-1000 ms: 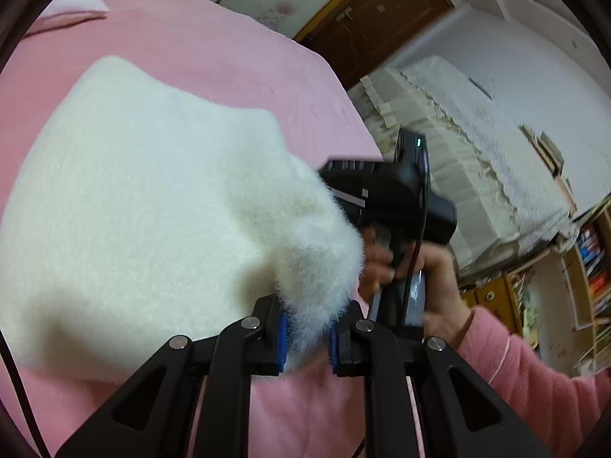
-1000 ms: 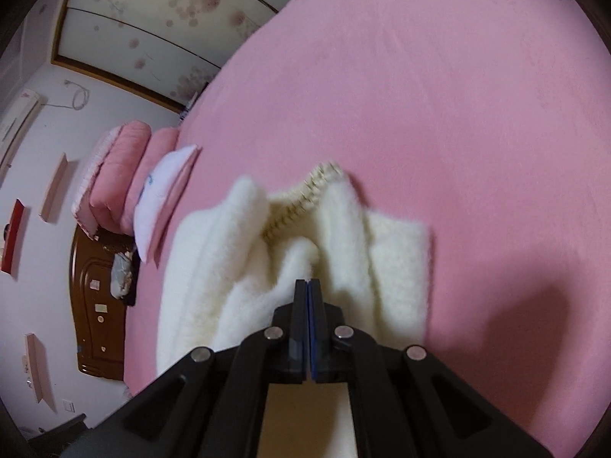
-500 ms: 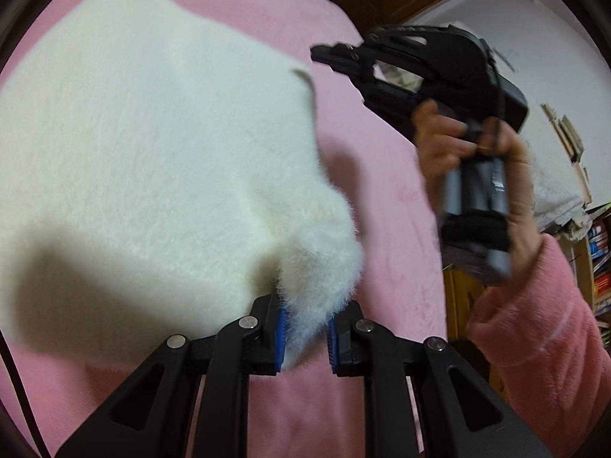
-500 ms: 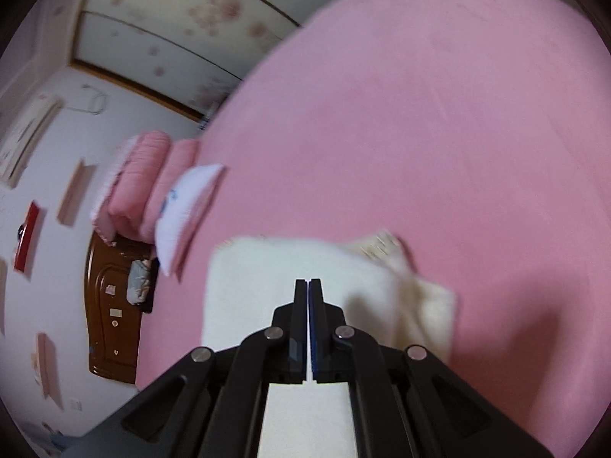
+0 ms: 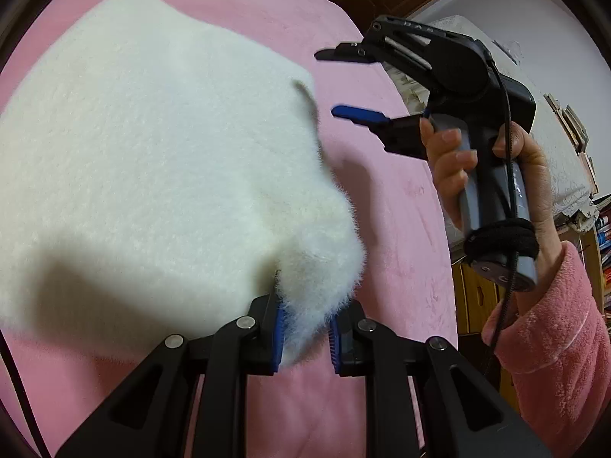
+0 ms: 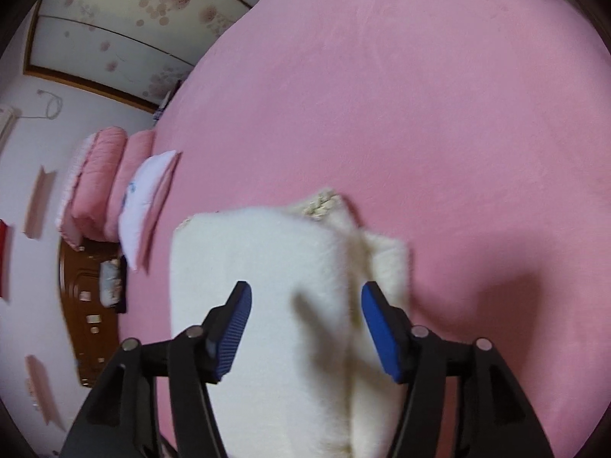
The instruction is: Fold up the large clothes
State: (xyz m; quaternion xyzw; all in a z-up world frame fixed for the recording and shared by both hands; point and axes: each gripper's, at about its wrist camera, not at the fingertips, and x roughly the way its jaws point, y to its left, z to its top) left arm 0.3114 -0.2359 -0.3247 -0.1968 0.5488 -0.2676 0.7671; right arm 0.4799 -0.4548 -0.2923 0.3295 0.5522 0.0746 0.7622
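Note:
A fluffy cream-white garment (image 5: 152, 160) lies folded on the pink bed (image 5: 401, 229). My left gripper (image 5: 305, 328) is shut on the garment's near corner, with the fuzzy fabric bunched between its blue pads. My right gripper (image 5: 343, 84) shows in the left wrist view, held in a hand above the bed to the right of the garment, its jaws wide apart and empty. In the right wrist view the right gripper (image 6: 305, 320) hovers open above the folded garment (image 6: 267, 305), whose ribbed hem (image 6: 320, 202) shows at the far edge.
Pink and white pillows (image 6: 126, 194) and a wooden headboard (image 6: 84, 305) stand at the bed's head. A wardrobe with flower print (image 6: 126, 26) lines the wall. A lace-covered piece of furniture (image 5: 553, 145) and a bookshelf (image 5: 599, 236) stand beyond the bed's right edge.
My right gripper let go of the garment, rose away from it and opened wide. The garment now lies flatter and folded. My left gripper stayed shut on its corner.

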